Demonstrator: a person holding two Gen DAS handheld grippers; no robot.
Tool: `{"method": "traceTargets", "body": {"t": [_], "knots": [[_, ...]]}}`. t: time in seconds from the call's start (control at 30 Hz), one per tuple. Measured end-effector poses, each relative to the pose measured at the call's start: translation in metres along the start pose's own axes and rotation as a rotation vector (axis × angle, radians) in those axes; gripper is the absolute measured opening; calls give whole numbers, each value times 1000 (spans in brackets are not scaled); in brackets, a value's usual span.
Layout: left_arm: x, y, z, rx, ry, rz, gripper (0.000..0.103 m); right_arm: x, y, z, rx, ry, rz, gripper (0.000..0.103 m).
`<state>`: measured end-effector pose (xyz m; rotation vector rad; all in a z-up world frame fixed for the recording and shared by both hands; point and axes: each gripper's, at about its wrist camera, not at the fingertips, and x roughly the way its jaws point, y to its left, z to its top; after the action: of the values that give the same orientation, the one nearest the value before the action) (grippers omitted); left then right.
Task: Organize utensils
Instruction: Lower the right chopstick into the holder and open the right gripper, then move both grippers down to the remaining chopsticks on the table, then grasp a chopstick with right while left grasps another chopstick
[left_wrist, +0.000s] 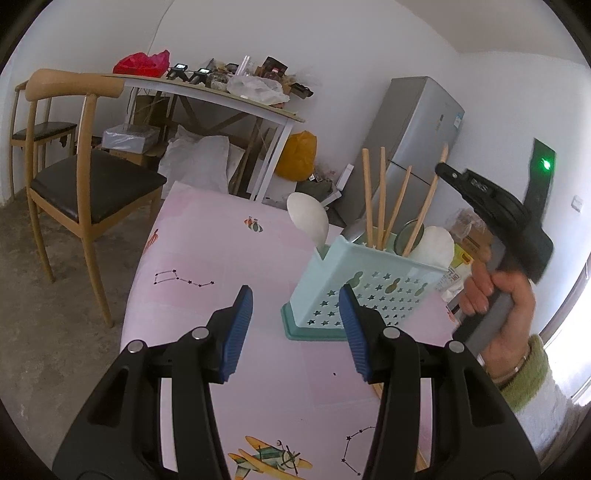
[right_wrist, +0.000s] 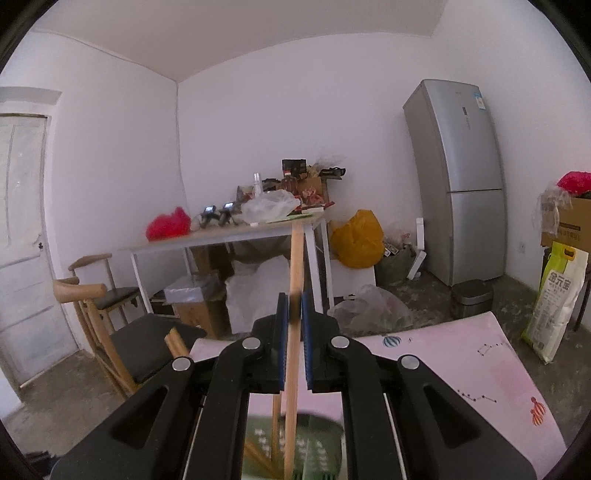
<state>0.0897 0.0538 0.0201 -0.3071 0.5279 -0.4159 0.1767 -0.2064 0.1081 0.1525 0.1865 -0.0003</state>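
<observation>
Item: wooden chopstick (right_wrist: 295, 280) — clenched upright between the blue pads of the right gripper (right_wrist: 294, 314), its lower end dipping toward the blurred green holder below.
Holder: pale-green caddy (left_wrist: 364, 291) on the pink-clothed bench (left_wrist: 207, 258), already stocked with chopsticks (left_wrist: 373, 195) and two white spoons (left_wrist: 308, 218).
Left gripper (left_wrist: 295, 325): released, jaws wide, nothing held, just beside the caddy.
Step in hand, by my reading: seating one chopstick among the others. Next move calls for a straight descent, then letting go — without jostling those already standing.
</observation>
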Motion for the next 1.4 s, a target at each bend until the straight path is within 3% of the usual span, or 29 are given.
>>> {"method": "traceTargets", "body": {"t": [0.23, 0.5, 0.63, 0.77, 0.9, 1.07, 1.4], "knots": [[2, -5, -5, 5, 25, 0, 46, -36, -10, -13, -19, 50, 9, 9], [12, -16, -17, 51, 95, 14, 49, -87, -37, -28, 18, 150, 32, 33], [24, -20, -29, 80, 173, 52, 51, -91, -42, -62, 13, 354, 91, 36], [44, -25, -51, 130, 318, 121, 52, -84, -39, -120, 6, 609, 97, 36], [54, -30, -71, 153, 420, 134, 56, -81, -37, -163, 39, 770, 101, 35], [59, -38, -87, 178, 479, 124, 60, -81, -28, -177, 23, 804, 104, 28], [59, -50, -88, 206, 483, 103, 62, -69, -18, -185, -16, 837, 107, 14]]}}
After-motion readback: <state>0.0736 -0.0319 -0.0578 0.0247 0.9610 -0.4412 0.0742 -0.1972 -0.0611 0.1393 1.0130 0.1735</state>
